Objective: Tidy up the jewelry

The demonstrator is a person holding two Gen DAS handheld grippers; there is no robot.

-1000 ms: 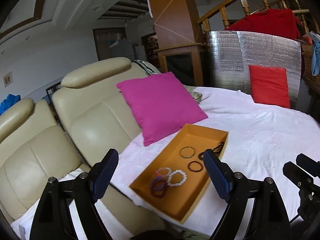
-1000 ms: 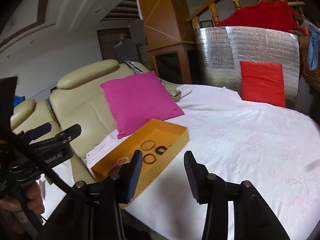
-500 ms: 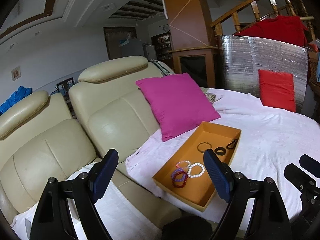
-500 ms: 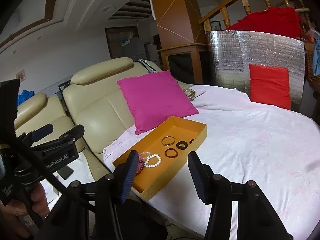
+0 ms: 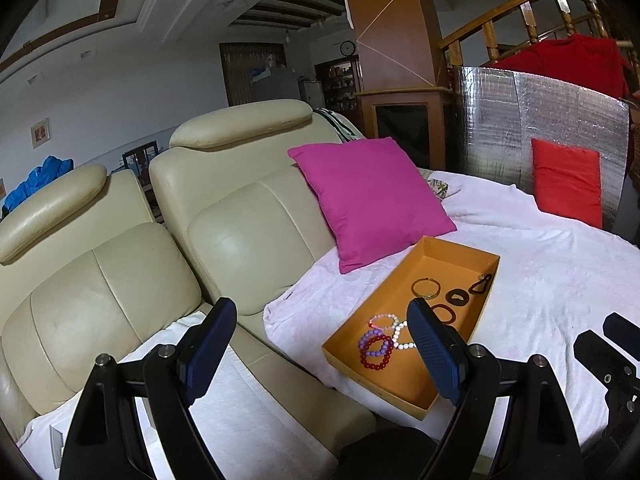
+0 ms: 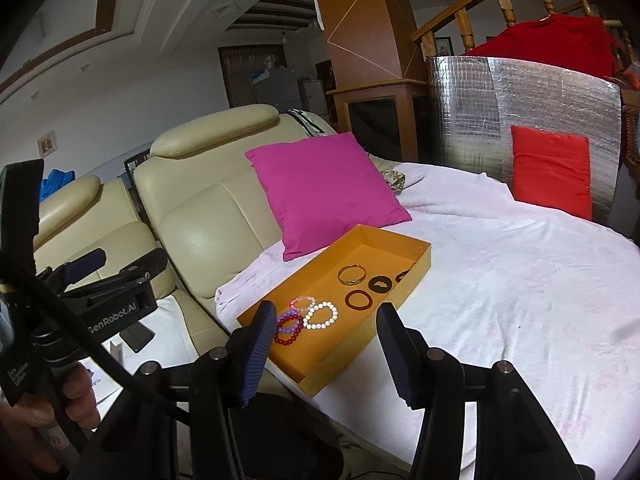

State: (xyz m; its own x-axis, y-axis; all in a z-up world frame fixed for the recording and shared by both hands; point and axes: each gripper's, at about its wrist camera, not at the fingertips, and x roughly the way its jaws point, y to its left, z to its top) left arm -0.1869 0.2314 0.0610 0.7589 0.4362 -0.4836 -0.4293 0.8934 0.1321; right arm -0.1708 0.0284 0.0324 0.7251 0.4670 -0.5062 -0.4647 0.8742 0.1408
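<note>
An orange tray (image 5: 404, 394) (image 6: 424, 254) lies on the white-covered round bed. In it are several bracelets: a red and a purple bead bracelet (image 5: 375, 350) (image 6: 289, 326), a white bead bracelet (image 6: 320, 315), a pink one (image 6: 303, 302), a gold bangle (image 5: 425, 287) (image 6: 351, 275), a brown ring (image 6: 359, 299) and a black one (image 6: 379, 283). My left gripper (image 5: 322, 352) is open and empty, well back from the tray. My right gripper (image 6: 326, 350) is open and empty, back from the tray's near end.
A magenta cushion (image 5: 368, 200) leans behind the tray. Cream leather seats (image 5: 120, 264) stand to the left. A red cushion (image 6: 552, 170) rests against a silver foil panel (image 6: 520, 96) at the back right. The white bed cover (image 6: 520, 300) stretches to the right.
Both grippers have pulled back and to the left, so the tray looks smaller and farther right. Both stay open.
</note>
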